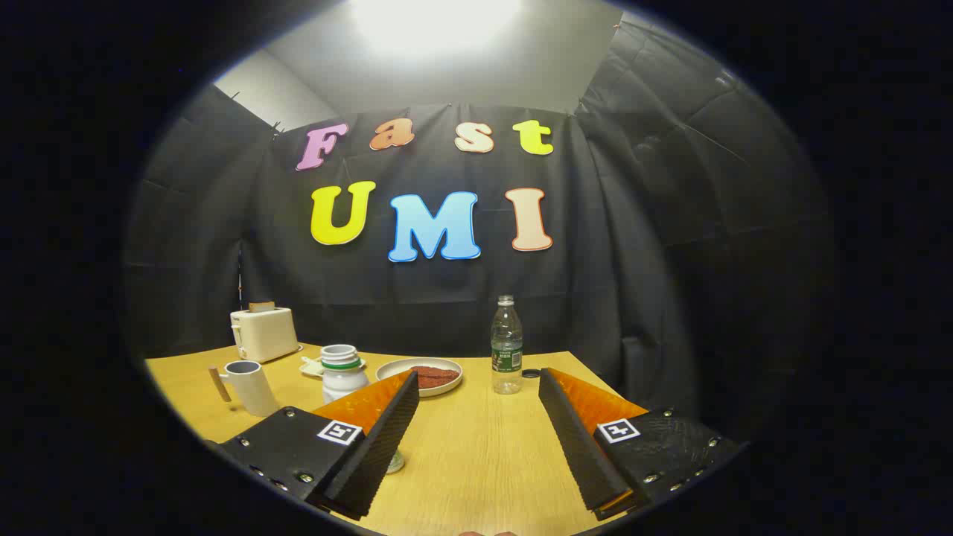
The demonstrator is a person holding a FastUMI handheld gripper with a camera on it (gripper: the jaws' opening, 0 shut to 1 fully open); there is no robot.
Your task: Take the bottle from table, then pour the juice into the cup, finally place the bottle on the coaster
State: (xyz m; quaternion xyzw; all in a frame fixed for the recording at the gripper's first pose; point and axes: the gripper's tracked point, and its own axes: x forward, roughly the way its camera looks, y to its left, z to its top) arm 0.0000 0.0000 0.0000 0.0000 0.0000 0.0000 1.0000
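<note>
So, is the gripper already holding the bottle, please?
No, the gripper is open, with the bottle standing on the table beyond its fingers.

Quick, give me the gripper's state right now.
Gripper: open, fingers spread wide over the table, holding nothing; the bottle stands beyond them, untouched.

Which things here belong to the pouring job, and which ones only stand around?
For the job: bottle, cup, open gripper short of the bottle. I cannot make out the coaster.
Only standing around: toaster, white jar, plate.
</note>
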